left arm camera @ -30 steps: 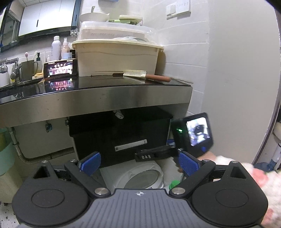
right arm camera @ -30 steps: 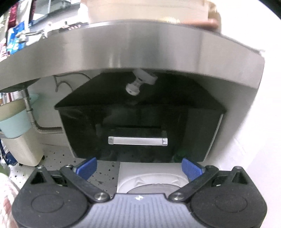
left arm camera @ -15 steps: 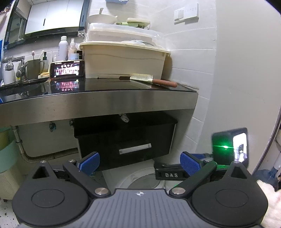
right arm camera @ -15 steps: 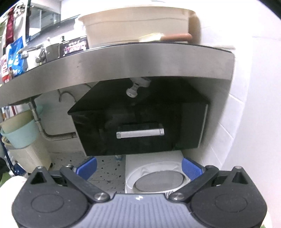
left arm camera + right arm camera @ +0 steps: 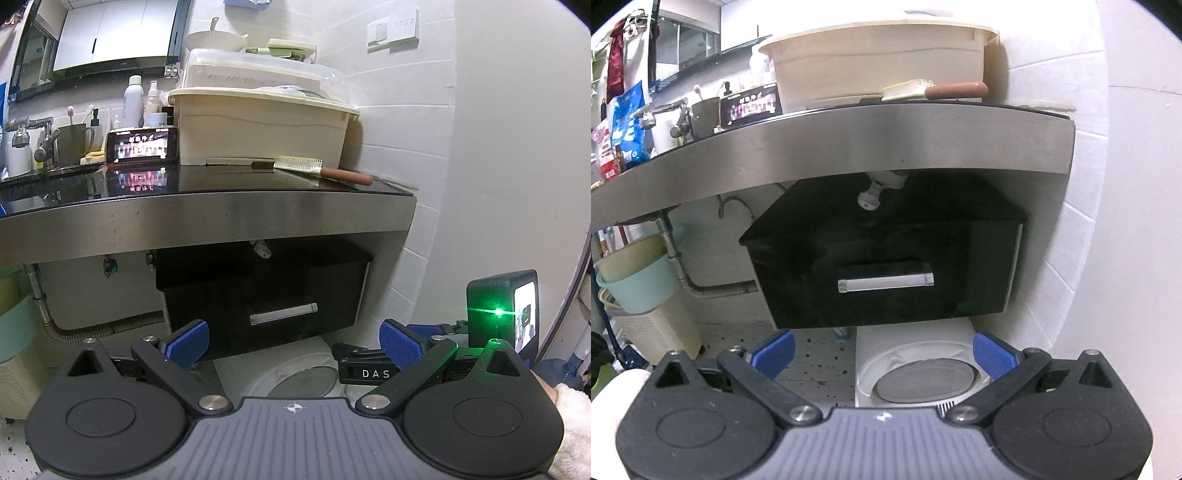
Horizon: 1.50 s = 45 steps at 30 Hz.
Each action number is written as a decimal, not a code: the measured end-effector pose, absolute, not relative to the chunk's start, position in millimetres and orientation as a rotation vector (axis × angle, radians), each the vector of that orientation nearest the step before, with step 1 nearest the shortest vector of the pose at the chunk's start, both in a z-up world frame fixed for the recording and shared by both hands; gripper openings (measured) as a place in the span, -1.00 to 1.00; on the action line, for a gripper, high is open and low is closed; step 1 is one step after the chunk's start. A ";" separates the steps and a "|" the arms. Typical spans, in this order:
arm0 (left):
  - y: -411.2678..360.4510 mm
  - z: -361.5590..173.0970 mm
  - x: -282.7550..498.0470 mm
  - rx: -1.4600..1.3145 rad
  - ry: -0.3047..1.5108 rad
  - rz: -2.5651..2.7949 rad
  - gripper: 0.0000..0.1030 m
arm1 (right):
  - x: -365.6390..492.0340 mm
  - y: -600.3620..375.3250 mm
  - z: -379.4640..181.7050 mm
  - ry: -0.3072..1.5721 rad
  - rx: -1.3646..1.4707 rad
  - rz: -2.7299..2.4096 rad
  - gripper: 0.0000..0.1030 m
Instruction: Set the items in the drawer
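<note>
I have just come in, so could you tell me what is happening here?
A person holds a hand-held gripper in each hand, both open and empty. The left hand-held gripper and right hand-held gripper face the closed black drawer under the counter. A hairbrush lies on the counter, untouched. Nothing is in the drawer yet.

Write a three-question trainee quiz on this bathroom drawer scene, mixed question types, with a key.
1. True or false: the black drawer under the counter is pulled open.
2. What does the left gripper hold? A) brush B) nothing C) phone
3. Fill in: the brown-handled brush lies in front of the cream ____.

Key: 1 false; 2 B; 3 bin
</note>
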State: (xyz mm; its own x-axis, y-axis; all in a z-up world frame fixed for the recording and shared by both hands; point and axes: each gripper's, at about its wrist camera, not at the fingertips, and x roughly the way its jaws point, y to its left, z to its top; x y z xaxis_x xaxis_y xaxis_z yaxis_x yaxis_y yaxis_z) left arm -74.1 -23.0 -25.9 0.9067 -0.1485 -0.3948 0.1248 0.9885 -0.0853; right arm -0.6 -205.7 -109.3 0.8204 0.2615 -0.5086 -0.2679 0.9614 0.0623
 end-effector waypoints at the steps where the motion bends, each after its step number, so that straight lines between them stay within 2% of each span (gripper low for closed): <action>1: -23.0 -26.0 -74.2 -0.059 0.412 -0.140 0.95 | -0.6 -205.1 -109.3 0.540 -0.013 0.284 1.00; 45: -18.5 -23.5 -70.8 -0.065 0.411 -0.116 0.95 | -19.1 -200.1 -98.2 0.551 -0.001 0.311 1.00</action>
State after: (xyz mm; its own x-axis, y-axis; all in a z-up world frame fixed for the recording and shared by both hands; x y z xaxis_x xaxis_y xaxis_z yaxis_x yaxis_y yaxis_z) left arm -70.8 -18.5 -23.5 0.9102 -0.1250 -0.3948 0.0988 0.9914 -0.0861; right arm -19.1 -200.1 -98.2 0.8063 0.2902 -0.5154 -0.2909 0.9533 0.0816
